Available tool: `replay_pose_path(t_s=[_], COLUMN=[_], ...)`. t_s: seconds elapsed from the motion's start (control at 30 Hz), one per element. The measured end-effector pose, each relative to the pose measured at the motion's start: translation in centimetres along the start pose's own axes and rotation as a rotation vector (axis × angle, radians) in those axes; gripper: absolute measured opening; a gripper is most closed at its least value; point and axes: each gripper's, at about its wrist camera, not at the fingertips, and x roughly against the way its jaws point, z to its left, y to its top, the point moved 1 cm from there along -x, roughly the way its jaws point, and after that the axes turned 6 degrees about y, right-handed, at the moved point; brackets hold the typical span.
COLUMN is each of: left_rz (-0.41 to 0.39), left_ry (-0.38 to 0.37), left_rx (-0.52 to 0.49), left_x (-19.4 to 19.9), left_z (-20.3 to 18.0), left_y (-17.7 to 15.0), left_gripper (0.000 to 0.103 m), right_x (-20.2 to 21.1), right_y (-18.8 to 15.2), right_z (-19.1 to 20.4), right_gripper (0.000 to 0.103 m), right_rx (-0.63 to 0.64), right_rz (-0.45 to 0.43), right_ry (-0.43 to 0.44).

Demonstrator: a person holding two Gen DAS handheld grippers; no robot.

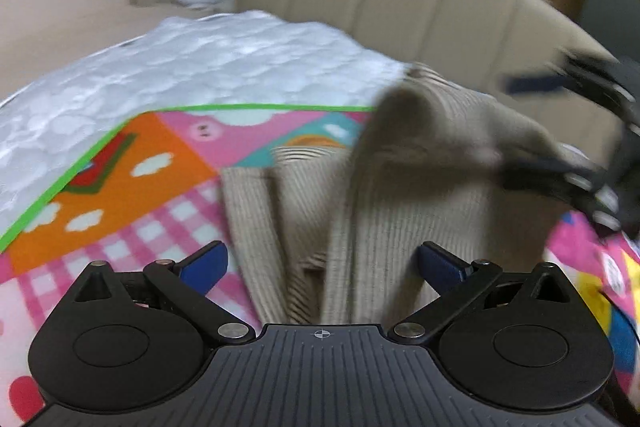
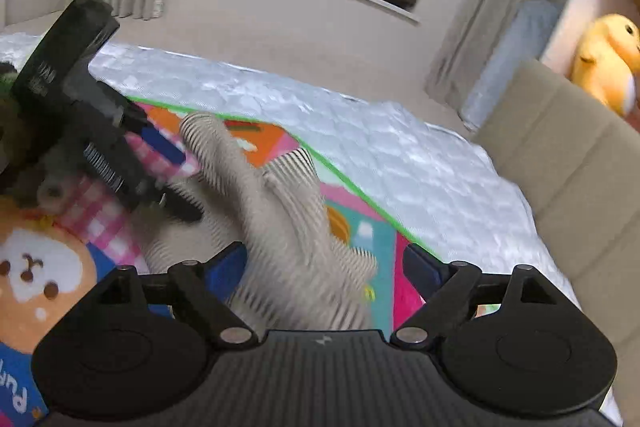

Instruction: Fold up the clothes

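Both claws spread wide, gripping nothing: left claw (image 1: 322, 263), right claw (image 2: 324, 265). Beige ribbed sweater (image 1: 360, 187) lies bunched mid-frame on the colourful play mat (image 1: 132, 187).

I get soft, even indoor light with no glare. Motion blur smears the sweater (image 1: 400, 187) at 3 o'clock, and fisheye bends the edges.
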Motion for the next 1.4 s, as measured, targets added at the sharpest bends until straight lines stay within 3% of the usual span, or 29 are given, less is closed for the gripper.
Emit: replay_pose_path(t_s=[0.03, 0.1, 0.13, 0.23, 0.27, 0.4, 0.53, 0.6, 0.63, 0.67, 0.7, 0.8, 0.87, 0.97, 1.13, 1.23, 1.33, 1.37, 1.4], left_rz=[-0.003, -0.024, -0.045, -0.092, -0.107, -0.083, -0.040, -0.052, -0.063, -0.072, -0.081, -0.084, -0.096, -0.128, -0.115, -0.171, -0.256, -0.270, -0.271], left_ry=[0.020, 0.049, 0.041, -0.080, -0.118, -0.133, -0.153, -0.160, -0.162, -0.159, -0.152, -0.152, -0.156, -0.158, -0.133, -0.103, -0.093, -0.102, -0.120], left_rx=[0.014, 0.018, 0.009, -0.027, -0.046, -0.090, -0.066, -0.082, -0.096, -0.115, -0.138, -0.153, -0.161, -0.159, -0.080, -0.088, -0.156, -0.192, -0.238], left_x=[-0.2, -0.2, 0.1, 1.6, 2.0, 1.6, 0.8, 0.5, 0.3, 0.3, 0.4, 1.2, 1.9, 2.9, 2.4, 3.6, 5.1, 5.2, 4.9], left_z=[0.2, 0.5, 0.5, 0.1, -0.1, -0.6, -0.7, -1.2, -1.5, -1.6, -1.7, -0.9, -0.5, -0.4, 0.7, 0.6, -1.0, -1.7, -2.6], left_y=[0.2, 0.4, 0.5, 0.7, 0.8, 0.1, -0.2, 0.0, 0.2, 0.2, 0.1, -0.2, -0.2, 0.2, 0.4, 0.8, 1.9, 2.5, 3.1], left_gripper=[0.102, 0.099, 0.098, 0.099, 0.099, 0.100, 0.100, 0.100, 0.100, 0.101, 0.101, 0.101, 0.102, 0.103, 0.103, 0.103, 0.103, 0.103, 0.103], right_x=[0.1, -0.4, -1.2, -2.8, -3.2, -2.9, -4.6, -3.8, -3.3, -2.7, -2.2, -0.6, -0.1, -3.2, -10.7, -10.5, -9.2, -8.7, -8.1], right_y=[-0.5, -0.8, -0.7, -0.1, 0.0, -1.2, -4.6, -3.8, -3.2, -2.6, -2.0, -0.2, 0.9, 1.1, -2.4, -3.4, -3.3, -2.9, -2.6], right_z=[-0.1, -0.4, -0.6, -2.3, -3.0, -4.7, -6.5, -5.9, -5.5, -5.1, -4.7, -3.4, -3.1, -5.4, -9.1, -9.5, -9.1, -9.0, -8.8], right_gripper=[0.084, 0.060, 0.059, 0.063, 0.069, 0.087, 0.087, 0.051, 0.048, 0.036, 0.031, 0.027, 0.027, 0.027, 0.035, 0.041, 0.056, 0.068, 0.072], right_rx=[-0.003, 0.000, 0.001, -0.126, -0.186, -0.411, -0.734, -0.701, -0.667, -0.632, -0.598, -0.494, -0.395, -0.405, -0.571, -0.635, -0.648, -0.637, -0.626], right_rz=[0.017, 0.052, 0.067, 0.075, 0.072, 0.020, -0.005, -0.049, -0.074, -0.099, -0.124, -0.198, -0.226, -0.205, -0.073, -0.083, -0.096, -0.112, -0.127], right_ry=[-0.003, -0.001, 0.001, -0.001, -0.005, -0.002, 0.101, 0.161, 0.191, 0.221, 0.250, 0.338, 0.380, 0.379, 0.311, 0.308, 0.287, 0.268, 0.248])
